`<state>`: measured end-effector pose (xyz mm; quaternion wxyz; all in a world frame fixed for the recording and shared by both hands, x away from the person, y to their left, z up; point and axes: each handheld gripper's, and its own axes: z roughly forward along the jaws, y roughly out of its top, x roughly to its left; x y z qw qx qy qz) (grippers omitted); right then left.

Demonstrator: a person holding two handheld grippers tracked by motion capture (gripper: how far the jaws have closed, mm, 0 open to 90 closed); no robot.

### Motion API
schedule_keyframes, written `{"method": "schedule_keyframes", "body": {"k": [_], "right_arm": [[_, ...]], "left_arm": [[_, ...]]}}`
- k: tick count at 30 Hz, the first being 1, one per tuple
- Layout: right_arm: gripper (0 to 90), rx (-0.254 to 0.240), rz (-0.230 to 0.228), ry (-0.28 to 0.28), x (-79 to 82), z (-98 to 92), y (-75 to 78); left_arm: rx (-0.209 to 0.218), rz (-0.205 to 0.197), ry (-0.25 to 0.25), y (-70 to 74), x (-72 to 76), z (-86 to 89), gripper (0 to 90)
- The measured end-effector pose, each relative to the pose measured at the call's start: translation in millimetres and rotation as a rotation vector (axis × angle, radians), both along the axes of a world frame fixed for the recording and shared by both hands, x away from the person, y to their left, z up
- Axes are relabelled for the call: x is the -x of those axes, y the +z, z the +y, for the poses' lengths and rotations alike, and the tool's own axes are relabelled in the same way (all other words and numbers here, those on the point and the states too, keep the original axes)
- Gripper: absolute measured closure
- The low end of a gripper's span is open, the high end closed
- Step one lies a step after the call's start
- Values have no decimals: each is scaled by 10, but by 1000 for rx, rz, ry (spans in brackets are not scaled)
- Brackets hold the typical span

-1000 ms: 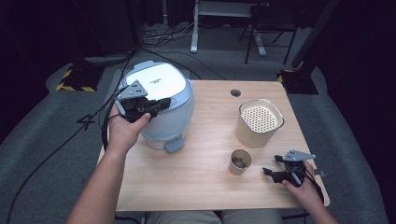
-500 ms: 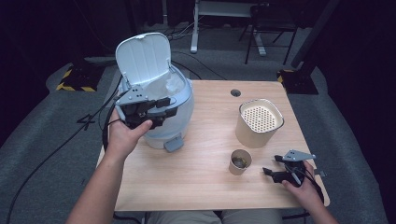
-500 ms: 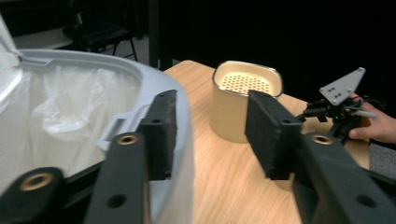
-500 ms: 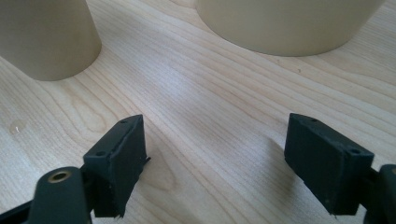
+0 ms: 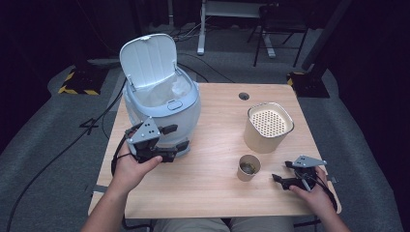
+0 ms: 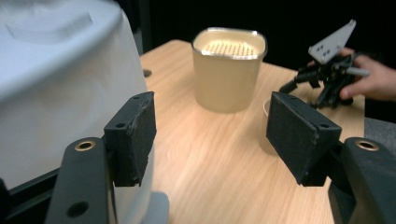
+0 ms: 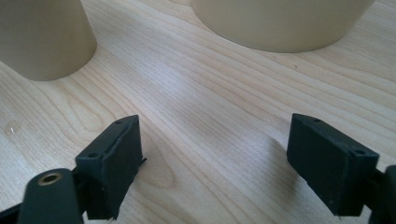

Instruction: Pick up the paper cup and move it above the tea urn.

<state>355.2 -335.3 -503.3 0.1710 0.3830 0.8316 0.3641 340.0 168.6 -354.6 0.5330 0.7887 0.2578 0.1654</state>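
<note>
With its lid standing open, the pale blue bin sits at the far left of the tabletop; the left tool, just in front of it, has just been opening its jaws, which hold nothing. The right tool rests at the near right, jaws apart and empty, so a good next step would be a level, gentle grasp of the small cup beside it to avoid spilling. The cup holds dark scraps, the bin a clear liner, and the beige canister shows a perforated top.

The left tool hangs open-jawed beside the open-lidded bin.
</note>
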Motion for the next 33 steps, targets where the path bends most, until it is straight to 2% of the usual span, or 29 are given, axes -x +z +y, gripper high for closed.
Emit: {"method": "schedule_keyframes", "body": {"k": [3,4,6,9,11,13,15,19,22,26,33], "right_arm": [[296,12,16,14,8,16,38],[303,16,21,22,17,23,54],[318,-7,32,31,46,41,89],[319,-41,20,54,88,67,171],[320,-50,8,72,112,86,235],[320,-66,8,86,130,108,296],[323,-83,11,94,147,140,349],[288,-94,11,135,185,260,401],[243,-98,-4,170,203,360,402],[198,-115,-7,180,203,468,382],[182,-90,-1,215,170,710,315]], "left_arm": [[-13,11,3,-147,23,-5,333],[-10,13,-1,-195,27,-6,332],[-27,21,-16,-300,36,-5,322],[-46,54,-4,-474,47,8,319],[-58,79,21,-586,36,20,318],[-108,120,32,-681,15,24,318],[-120,149,57,-769,-2,39,318],[-140,188,57,-930,-31,56,318],[-185,204,72,-1035,-51,49,316],[-234,234,83,-1148,-62,24,314],[-258,280,107,-1283,-67,9,312]]}}
